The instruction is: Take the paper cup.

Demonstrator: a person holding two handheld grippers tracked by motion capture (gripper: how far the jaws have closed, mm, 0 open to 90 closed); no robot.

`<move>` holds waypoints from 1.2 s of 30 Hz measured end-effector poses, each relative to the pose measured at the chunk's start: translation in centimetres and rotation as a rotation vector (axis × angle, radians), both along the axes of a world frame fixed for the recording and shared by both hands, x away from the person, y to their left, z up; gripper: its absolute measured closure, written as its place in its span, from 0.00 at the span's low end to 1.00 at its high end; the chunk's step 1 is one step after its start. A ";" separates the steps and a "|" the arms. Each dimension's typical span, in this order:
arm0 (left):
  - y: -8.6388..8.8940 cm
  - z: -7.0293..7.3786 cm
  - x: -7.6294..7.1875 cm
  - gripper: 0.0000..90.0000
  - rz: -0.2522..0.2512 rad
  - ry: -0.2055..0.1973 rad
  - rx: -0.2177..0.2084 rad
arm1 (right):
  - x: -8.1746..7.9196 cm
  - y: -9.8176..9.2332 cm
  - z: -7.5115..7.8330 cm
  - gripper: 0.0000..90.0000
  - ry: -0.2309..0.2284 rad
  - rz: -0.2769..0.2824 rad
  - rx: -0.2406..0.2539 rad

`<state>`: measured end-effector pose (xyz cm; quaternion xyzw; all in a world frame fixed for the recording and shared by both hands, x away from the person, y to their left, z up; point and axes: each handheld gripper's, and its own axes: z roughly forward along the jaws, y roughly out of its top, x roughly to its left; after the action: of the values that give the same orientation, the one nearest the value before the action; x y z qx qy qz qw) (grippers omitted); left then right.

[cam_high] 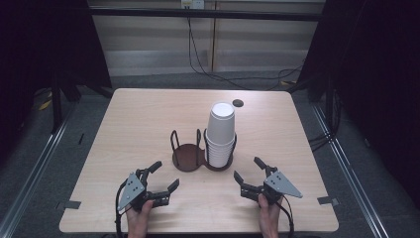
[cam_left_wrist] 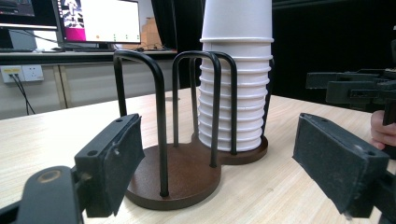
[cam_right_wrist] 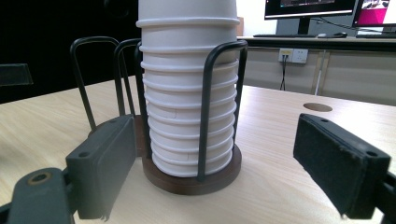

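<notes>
White paper cups, stacked upside down (cam_high: 220,134), fill the right ring of a brown two-ring wire holder (cam_high: 187,157) mid-table; the left gripper (cam_high: 166,177) and right gripper (cam_high: 247,174) rest nearby, jaws spread, holding nothing. The left gripper view adds monitors (cam_left_wrist: 100,21) (the right gripper view, a wall socket (cam_right_wrist: 293,55)).

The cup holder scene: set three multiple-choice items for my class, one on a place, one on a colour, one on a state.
1. Where does the stack of cups stand?
A. In the right ring of the cup holder
B. In its left ring
C. On the bare table

2. What colour are the cups?
A. Brown
B. White
C. Blue

3. How do the left gripper and the right gripper stand?
A. Both shut on a cup
B. One holds the holder
C. Both open, holding nothing

Answers:
1. A, the high view shows the stack inside the right wire ring, the left ring empty.
2. B, the stack is white in all views.
3. C, the jaws stand apart with nothing between them.
</notes>
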<state>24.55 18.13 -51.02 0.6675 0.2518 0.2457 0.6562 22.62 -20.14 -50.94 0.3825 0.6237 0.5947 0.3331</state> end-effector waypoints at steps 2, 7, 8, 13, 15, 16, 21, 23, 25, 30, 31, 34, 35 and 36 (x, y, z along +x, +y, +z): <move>0.0 0.0 0.0 0.18 0.000 0.000 0.000 | 0.0 -0.1 0.0 0.14 0.018 0.012 0.007; 0.0 0.0 0.0 0.18 0.000 0.000 0.000 | 0.1 -0.1 0.1 0.14 0.039 0.036 0.009; 0.0 0.0 0.0 0.18 0.000 0.000 0.000 | 0.1 -0.1 0.1 0.14 0.046 0.034 0.002; 0.0 0.0 0.0 0.18 -0.001 0.000 -0.001 | 0.0 0.2 0.2 0.14 0.049 0.012 -0.009; 0.0 0.0 0.0 0.18 0.000 0.000 0.000 | 0.1 0.3 0.2 0.15 0.063 0.003 -0.014; 0.0 0.0 0.0 0.18 -0.001 0.000 -0.001 | 0.2 0.3 0.2 0.16 0.082 -0.003 -0.001; 0.0 0.0 0.0 0.18 -0.001 0.000 0.000 | 0.7 0.4 0.4 0.22 0.147 0.017 -0.034; 0.0 0.0 0.0 0.18 -0.001 0.000 -0.001 | 0.7 0.5 0.5 0.24 0.153 0.039 -0.040; 0.0 0.0 0.0 0.18 -0.001 0.000 -0.001 | 0.7 0.6 0.7 0.26 0.155 0.068 -0.055; 0.0 0.0 0.1 0.18 -0.003 -0.005 0.003 | 0.5 0.6 1.6 0.35 0.161 0.122 -0.033; 0.0 0.0 0.0 0.18 -0.003 -0.004 0.002 | 0.6 0.6 1.8 0.35 0.177 0.135 -0.036; 0.0 0.0 0.0 0.18 -0.003 -0.004 0.003 | 0.6 0.8 2.2 0.34 0.198 0.112 -0.078; 0.0 0.0 0.0 0.18 -0.003 -0.005 0.002 | 0.6 0.8 2.4 0.39 0.210 0.112 -0.088; 0.0 0.0 0.0 0.18 -0.002 -0.005 0.003 | 0.6 0.8 2.5 0.39 0.213 0.115 -0.091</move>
<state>24.60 18.15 -51.00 0.6683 0.2492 0.2469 0.6560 23.25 -19.31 -48.47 0.3916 0.7030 0.5398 0.2472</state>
